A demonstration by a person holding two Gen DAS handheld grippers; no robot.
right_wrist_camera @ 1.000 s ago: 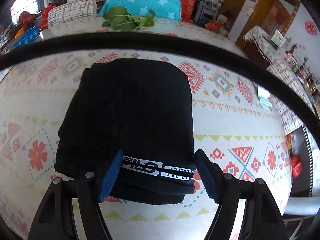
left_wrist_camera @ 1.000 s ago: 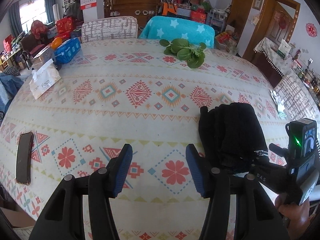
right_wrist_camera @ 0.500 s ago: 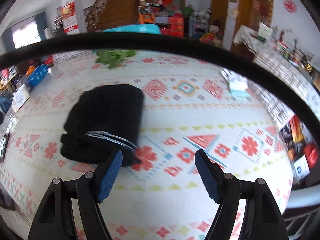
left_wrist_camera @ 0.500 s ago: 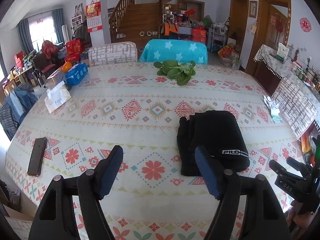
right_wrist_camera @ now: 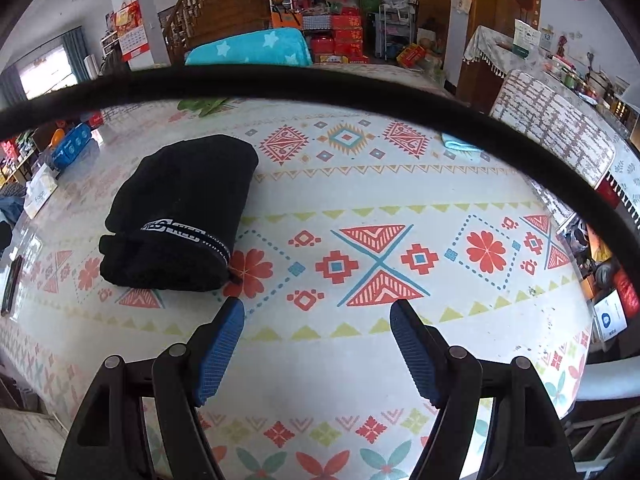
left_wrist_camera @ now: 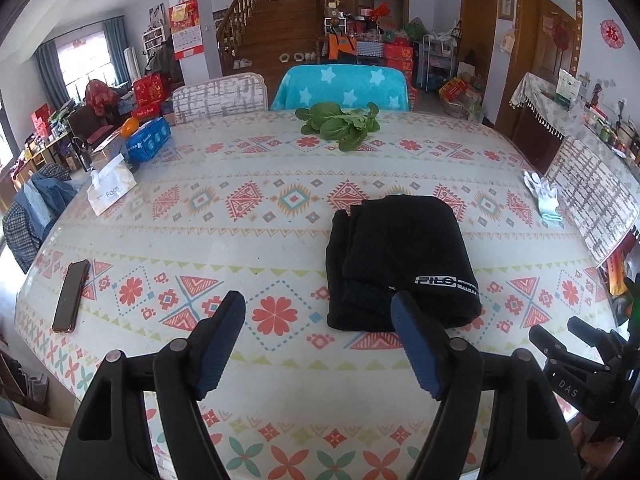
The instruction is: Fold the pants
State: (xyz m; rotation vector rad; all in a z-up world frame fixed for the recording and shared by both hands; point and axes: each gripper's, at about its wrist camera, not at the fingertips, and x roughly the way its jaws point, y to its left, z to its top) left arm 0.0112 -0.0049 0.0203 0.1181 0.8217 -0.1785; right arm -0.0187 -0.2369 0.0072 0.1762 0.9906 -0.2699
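Both claws have drawn back from the pants since a second ago; the right one, then astride the waistband, now hangs clear of the bundle.

Entries, left to right:

- Phone (left_wrist_camera: 71, 296) — dark, flat on the table (left_wrist_camera: 280, 360) near its left edge.
- Tissue pack (left_wrist_camera: 111, 189) — white, toward the far left corner, with a blue box (left_wrist_camera: 149, 141) just beyond it.
- Left claw (left_wrist_camera: 318, 344) — jaws wide apart, nothing held, blue pads (left_wrist_camera: 218, 354) above bare patterned cloth at the near edge.
- Leafy greens (left_wrist_camera: 340, 122) — loose bunch at the far edge, before a teal star-print chair cover (left_wrist_camera: 340, 86).
- Pants (left_wrist_camera: 400, 260) — black, folded into a compact rectangle of several layers, lying flat right of the table's middle; white-lettered waistband on the near right corner of the bundle. Seen from the right wrist, the pants (right_wrist_camera: 180, 208) lie to the left and beyond the fingers, apart from them.
- Right claw (right_wrist_camera: 318, 344) — jaws wide apart, nothing held, over cloth at the near edge; its black body (left_wrist_camera: 576, 368) shows at the lower right of the left wrist view.
- Gloves (left_wrist_camera: 544, 196) — pale, at the right edge.
- Black cable (right_wrist_camera: 320, 84) — arcs across the right wrist view, close to the lens.
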